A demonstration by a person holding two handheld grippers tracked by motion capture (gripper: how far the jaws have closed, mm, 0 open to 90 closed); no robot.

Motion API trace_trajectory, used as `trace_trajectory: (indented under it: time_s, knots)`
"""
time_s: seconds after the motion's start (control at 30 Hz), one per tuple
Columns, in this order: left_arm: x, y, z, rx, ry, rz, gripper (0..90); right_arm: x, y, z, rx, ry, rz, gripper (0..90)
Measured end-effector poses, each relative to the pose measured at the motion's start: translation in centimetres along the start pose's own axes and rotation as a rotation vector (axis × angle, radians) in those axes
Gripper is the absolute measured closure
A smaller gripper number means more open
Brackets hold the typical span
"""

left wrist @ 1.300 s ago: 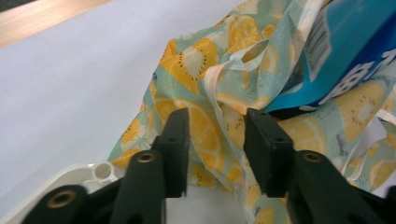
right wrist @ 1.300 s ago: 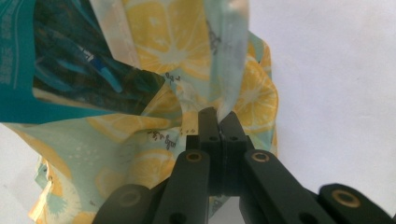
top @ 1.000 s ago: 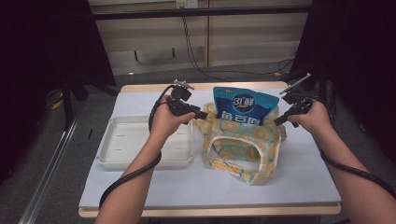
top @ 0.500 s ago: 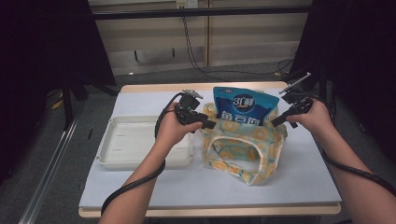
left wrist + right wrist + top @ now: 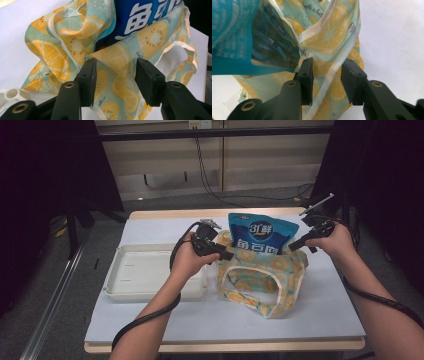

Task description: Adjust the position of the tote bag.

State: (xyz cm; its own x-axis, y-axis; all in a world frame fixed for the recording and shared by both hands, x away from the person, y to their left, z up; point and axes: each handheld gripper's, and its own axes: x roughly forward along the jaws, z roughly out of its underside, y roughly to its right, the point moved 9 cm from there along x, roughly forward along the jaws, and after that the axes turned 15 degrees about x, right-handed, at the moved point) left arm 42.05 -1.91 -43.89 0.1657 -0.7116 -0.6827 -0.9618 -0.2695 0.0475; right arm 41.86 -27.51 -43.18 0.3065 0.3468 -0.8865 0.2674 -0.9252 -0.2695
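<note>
High view: a fruit-print bag [image 5: 260,280] stood right of center on the white table [image 5: 150,320], with a blue pouch [image 5: 261,234] rising out of its mouth. A white tray [image 5: 125,292] lay on the table at the bag's left, just beside it. The left claw [image 5: 225,255], held in the person's left hand [image 5: 187,260], sat at the bag's upper left edge; the right claw [image 5: 295,245], in the right hand [image 5: 337,240], sat at the bag's upper right edge beside the pouch.

In the left gripper view, the 2 black jaws of the left claw [image 5: 115,80] stood apart at the bottom of the frame, with a fold of the bag [image 5: 110,57] between them. The left jaw appeared to touch the cloth, while a gap showed before the right one, so no firm pinch was visible. The jaws had just been closing a little. The pouch [image 5: 147,17] filled the upper middle.

In the right gripper view, the right claw [image 5: 327,75] had just been opening. Its jaws stood parted with the bag's pale hem [image 5: 332,72] running between them, unpressed by either pad. The pouch [image 5: 249,37] lay at upper left.
</note>
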Motion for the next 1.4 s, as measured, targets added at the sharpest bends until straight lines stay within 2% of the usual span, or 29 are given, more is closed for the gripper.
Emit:
trace_trajectory:
  time_s: [0.1, 0.2, 0.27, 0.33, 0.4, 0.6, 0.73, 0.77, 0.8, 0.83, 0.87, 1.03, 1.07, 1.17, 1.2, 1.23, 1.3, 1.37, 1.4]
  knots:
    - [-0.1, 0.0, -0.1, 0.002, 0.006, -0.004, 52.7, -0.6, -0.1, 0.0, -0.008, 0.002, 0.002, 61.8]
    - [-0.3, 0.0, 0.1, 0.003, -0.013, 0.001, 52.9, -1.2, -0.2, 0.1, -0.021, 0.005, 0.001, 62.1]
    - [-0.3, 0.0, 0.0, -0.005, 0.0, 0.003, 52.9, -1.6, -0.3, 0.2, -0.022, 0.005, 0.004, 63.3]
    - [-0.4, 0.0, 0.0, 0.0, -0.012, -0.003, 53.3, -1.9, -0.4, 0.4, -0.013, 0.002, 0.006, 63.4]
    - [-0.2, 0.2, -0.1, -0.002, 0.007, 0.006, 53.4, -2.4, -0.4, 0.4, -0.014, 0.009, 0.012, 62.4]
    - [-0.2, 0.3, -0.2, 0.003, 0.004, 0.006, 54.3, -2.9, -1.2, 0.5, -0.039, 0.01, -0.008, 62.8]
    - [-0.2, 0.3, -0.2, 0.001, 0.003, -0.001, 54.3, -3.0, -1.9, 0.5, -0.048, 0.018, -0.026, 57.2]
    - [-0.4, 0.3, -0.1, 0.005, -0.012, 0.003, 54.3, -3.1, -2.1, 0.5, -0.051, 0.017, -0.029, 55.6]
    - [-0.4, 0.3, 0.0, 0.005, -0.012, 0.004, 54.3, -3.1, -2.2, 0.5, -0.065, 0.017, -0.032, 53.6]
    - [-0.3, 0.3, -0.1, 0.005, -0.011, 0.002, 54.3, -3.1, -2.3, 0.6, -0.066, 0.01, -0.03, 51.8]
    - [-0.2, 0.3, -0.2, 0.001, 0.01, 0.004, 54.3, -3.1, -2.4, 0.6, -0.069, 0.014, -0.03, 49.5]
    - [0.0, 0.5, -0.3, 0.003, 0.021, 0.005, 52.6, -2.3, -2.4, 0.9, -0.072, -0.005, -0.019, 46.3]
    - [0.0, 0.5, -0.2, 0.005, 0.007, 0.003, 51.9, -2.0, -2.3, 1.0, -0.076, -0.01, -0.012, 46.0]
    - [0.1, 0.6, -0.5, 0.0, 0.025, 0.013, 50.1, -1.4, -2.0, 1.2, -0.082, -0.019, -0.009, 50.8]
    - [0.0, 0.5, -0.4, 0.01, 0.008, 0.007, 49.6, -1.2, -1.9, 1.2, -0.081, -0.02, -0.008, 53.2]
    - [0.1, 0.6, -0.5, 0.006, 0.021, 0.005, 48.7, -1.0, -1.7, 1.3, -0.083, -0.023, 0.0, 59.5]
    - [0.2, 0.5, -0.5, 0.005, 0.013, 0.004, 49.0, -0.8, -1.4, 1.3, -0.073, -0.026, 0.022, 65.0]
    - [0.5, 0.6, -0.5, -0.016, 0.028, 0.013, 53.2, -0.4, -1.2, 1.2, -0.051, -0.026, 0.01, 71.3]
    - [0.7, 0.7, -0.5, -0.019, 0.034, 0.021, 59.5, -0.3, -1.0, 1.1, -0.04, -0.024, 0.012, 74.1]
